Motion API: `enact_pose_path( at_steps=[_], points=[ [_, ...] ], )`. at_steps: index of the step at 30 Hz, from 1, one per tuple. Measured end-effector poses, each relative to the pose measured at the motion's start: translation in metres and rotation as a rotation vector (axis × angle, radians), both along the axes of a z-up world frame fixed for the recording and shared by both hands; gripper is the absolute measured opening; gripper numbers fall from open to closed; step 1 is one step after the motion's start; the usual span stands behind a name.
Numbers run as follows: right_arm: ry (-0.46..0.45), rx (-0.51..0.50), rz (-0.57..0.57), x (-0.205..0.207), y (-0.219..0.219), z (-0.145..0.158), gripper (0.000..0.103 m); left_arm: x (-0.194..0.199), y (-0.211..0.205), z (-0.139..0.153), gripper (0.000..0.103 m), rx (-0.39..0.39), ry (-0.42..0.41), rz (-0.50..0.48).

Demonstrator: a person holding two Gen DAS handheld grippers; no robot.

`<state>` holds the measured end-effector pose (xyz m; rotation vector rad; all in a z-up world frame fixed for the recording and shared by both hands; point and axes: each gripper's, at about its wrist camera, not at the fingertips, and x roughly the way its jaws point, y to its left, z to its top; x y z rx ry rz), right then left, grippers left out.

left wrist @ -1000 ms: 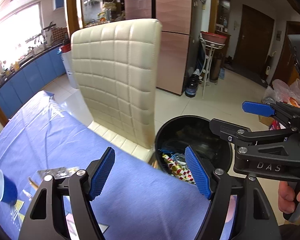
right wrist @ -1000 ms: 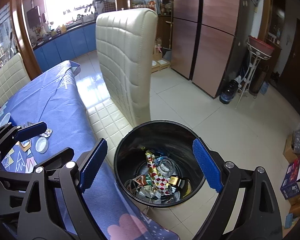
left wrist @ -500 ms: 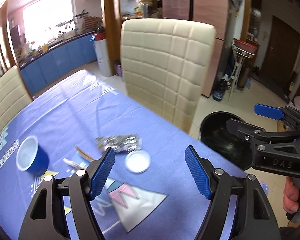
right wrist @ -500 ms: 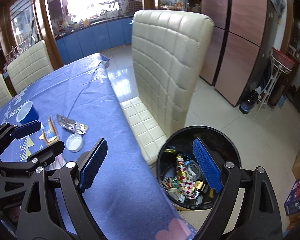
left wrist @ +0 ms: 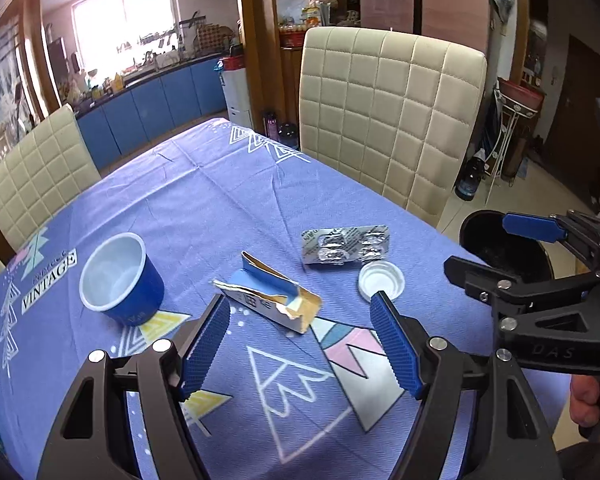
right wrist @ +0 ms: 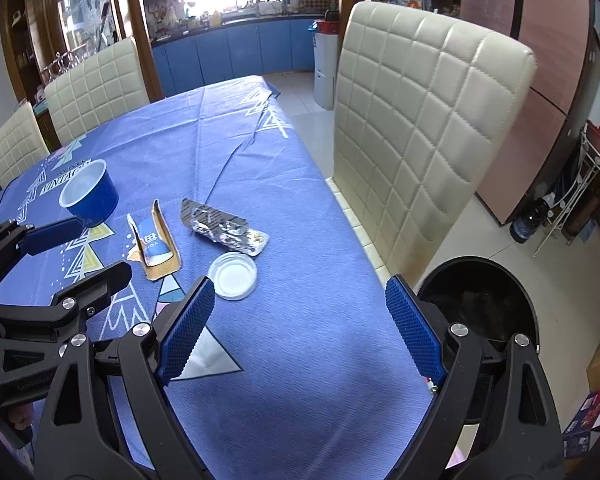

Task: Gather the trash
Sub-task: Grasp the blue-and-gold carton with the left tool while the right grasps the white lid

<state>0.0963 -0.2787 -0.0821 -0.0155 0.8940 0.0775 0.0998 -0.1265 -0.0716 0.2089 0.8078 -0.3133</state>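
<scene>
Blue patterned tablecloth point(left wrist: 220, 200) bears scattered trash; cream chair point(left wrist: 388, 120) beside.

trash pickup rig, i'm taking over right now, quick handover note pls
Left gripper: open, empty, over the table near the torn carton.
Right gripper: open, empty, between table edge and black bin.
On the tablecloth: blue cup, torn carton, foil blister pack, white lid.
Done: none of these four binned.
Left: bin all four; the carton looks closest.
</scene>
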Motion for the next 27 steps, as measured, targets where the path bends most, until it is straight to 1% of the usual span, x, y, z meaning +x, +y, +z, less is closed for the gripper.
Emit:
enact_pose_path(
  at_steps=[2,6,9,11,14,18,22,27],
  points=[
    [0.012,-0.012,0.005,0.005,0.007,-0.006,0.087,0.003,0.003,-0.003,0.071,0.008,-0.004,-0.016],
    [0.044,-0.018,0.009,0.016,0.016,-0.020,0.087,0.011,0.007,-0.014,0.071,0.053,-0.020,-0.046],
    [0.065,-0.045,0.023,0.023,0.024,-0.031,0.087,0.018,0.010,-0.024,0.071,0.090,-0.034,-0.069],
    [0.073,-0.057,0.031,0.025,0.027,-0.036,0.087,0.022,0.013,-0.030,0.071,0.100,-0.032,-0.081],
    [0.088,-0.066,0.033,0.031,0.032,-0.044,0.087,0.029,0.017,-0.039,0.071,0.092,-0.012,-0.093],
    [0.103,-0.062,0.026,0.038,0.033,-0.051,0.087,0.040,0.021,-0.048,0.071,0.097,0.003,-0.075],
    [0.106,-0.052,0.029,0.043,0.034,-0.052,0.087,0.049,0.029,-0.054,0.071,0.081,0.031,-0.035],
    [0.102,-0.028,0.056,0.047,0.041,-0.052,0.087,0.050,0.040,-0.057,0.071,0.056,0.056,0.007]
  ],
)
